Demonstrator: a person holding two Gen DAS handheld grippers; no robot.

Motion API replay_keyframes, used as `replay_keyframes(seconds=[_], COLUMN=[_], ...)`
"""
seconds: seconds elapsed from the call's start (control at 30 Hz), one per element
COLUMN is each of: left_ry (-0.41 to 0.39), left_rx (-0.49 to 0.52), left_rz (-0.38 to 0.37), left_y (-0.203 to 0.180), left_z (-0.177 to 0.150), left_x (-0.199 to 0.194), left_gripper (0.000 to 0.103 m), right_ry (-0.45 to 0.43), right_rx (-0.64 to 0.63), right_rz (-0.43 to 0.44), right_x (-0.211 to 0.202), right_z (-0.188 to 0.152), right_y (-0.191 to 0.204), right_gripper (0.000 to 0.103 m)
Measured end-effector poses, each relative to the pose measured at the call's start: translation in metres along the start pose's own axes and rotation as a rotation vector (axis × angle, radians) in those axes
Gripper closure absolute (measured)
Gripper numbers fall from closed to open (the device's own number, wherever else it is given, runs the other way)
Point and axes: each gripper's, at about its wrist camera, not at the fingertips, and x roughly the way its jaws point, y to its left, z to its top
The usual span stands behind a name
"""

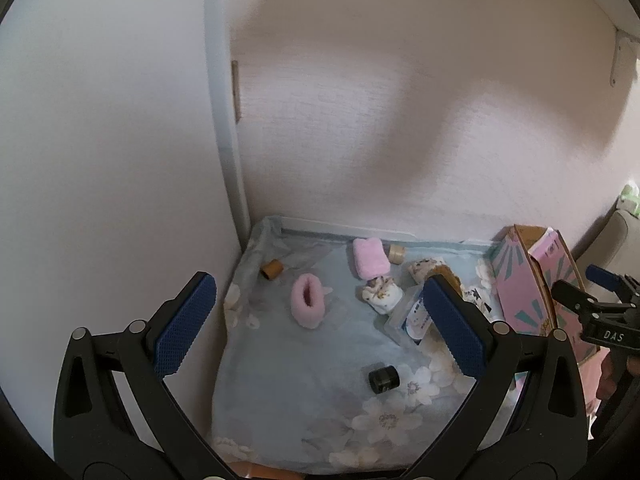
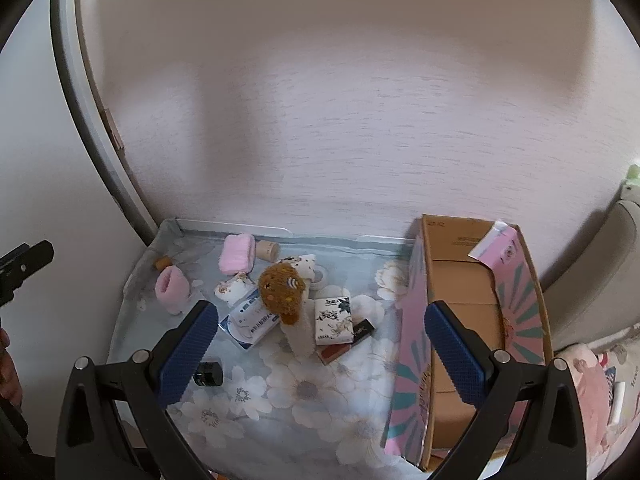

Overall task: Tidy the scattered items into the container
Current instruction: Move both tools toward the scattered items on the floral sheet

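Note:
A pink cardboard box (image 2: 472, 320), open and empty, stands at the right of a floral blue cloth (image 2: 304, 392); it also shows in the left wrist view (image 1: 532, 280). Scattered on the cloth are two pink socks (image 2: 172, 288) (image 2: 237, 254), a brown plush sock (image 2: 282, 294), patterned white socks (image 2: 234, 288), a tissue pack (image 2: 333, 320), a blue-white packet (image 2: 250, 322), a black jar (image 2: 209, 374), a red-brown bar (image 2: 335, 351) and small cork cylinders (image 2: 267, 250). My left gripper (image 1: 320, 326) is open above the cloth's left. My right gripper (image 2: 320, 356) is open above the middle.
A pale wall (image 2: 320, 120) backs the cloth, with a white door frame (image 1: 224, 120) at the left. A grey cushion (image 2: 592, 272) and patterned fabric (image 2: 600, 392) lie right of the box. My right gripper also shows in the left wrist view (image 1: 592, 300).

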Motion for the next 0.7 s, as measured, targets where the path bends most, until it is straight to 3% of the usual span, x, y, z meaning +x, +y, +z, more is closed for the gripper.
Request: replay_keyframes(seconds=[0.7], left_ry=[0.011], left_rx=[0.022], left_rz=[-0.042], left_y=[-0.018], left_z=[0.01], left_x=[0.018], left_gripper=[0.0], right_ry=[0.009], right_rx=[0.021], right_rz=[-0.037], right_x=[0.006], right_z=[0.009], right_y=[0.0], right_gripper=[0.0])
